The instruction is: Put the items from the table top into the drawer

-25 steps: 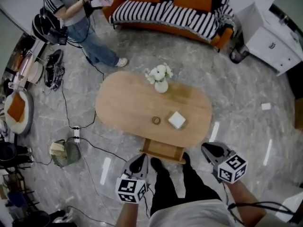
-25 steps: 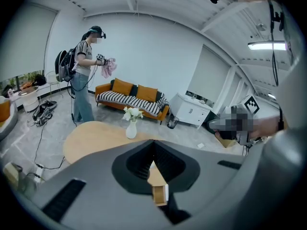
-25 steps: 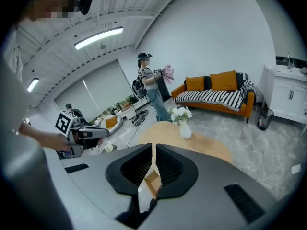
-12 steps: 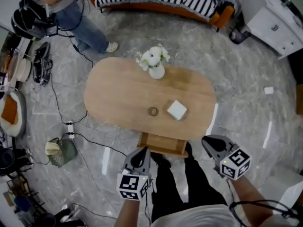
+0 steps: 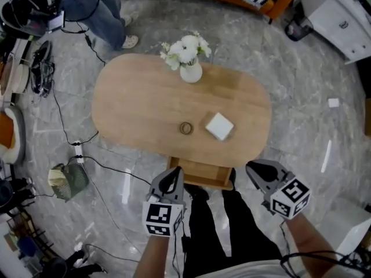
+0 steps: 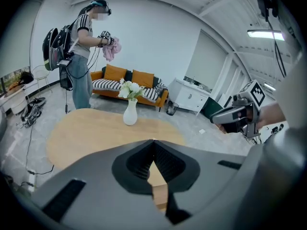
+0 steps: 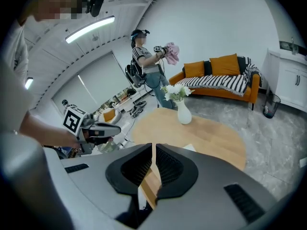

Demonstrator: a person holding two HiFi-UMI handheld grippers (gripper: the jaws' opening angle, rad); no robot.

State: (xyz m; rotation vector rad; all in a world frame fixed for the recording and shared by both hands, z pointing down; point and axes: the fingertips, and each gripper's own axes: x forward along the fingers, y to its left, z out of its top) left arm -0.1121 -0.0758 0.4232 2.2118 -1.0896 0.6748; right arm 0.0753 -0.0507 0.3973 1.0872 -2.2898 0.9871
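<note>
An oval wooden table (image 5: 145, 106) bears a small ring-shaped thing (image 5: 185, 128) and a white square box (image 5: 219, 126) near its front edge. A shallow wooden drawer (image 5: 200, 174) stands pulled out under that edge; I cannot see inside it. My left gripper (image 5: 173, 174) hangs shut and empty just left of the drawer, above the floor. My right gripper (image 5: 251, 168) is shut and empty to the drawer's right. In the left gripper view the jaws (image 6: 153, 142) meet at their tips, pointing toward the table. The right gripper's jaws (image 7: 153, 145) stand almost together.
A white vase of flowers (image 5: 190, 71) stands at the table's far side. Cables (image 5: 87, 149) and a bag (image 5: 66, 180) lie on the marble floor at left. Another person (image 6: 84, 56) stands near an orange sofa (image 6: 129, 80). A white cabinet (image 5: 342, 16) is far right.
Both grippers have sunk lower, and the view has closed in on the table, which now looks larger. Both jaws stayed shut, and the table items have not moved.
</note>
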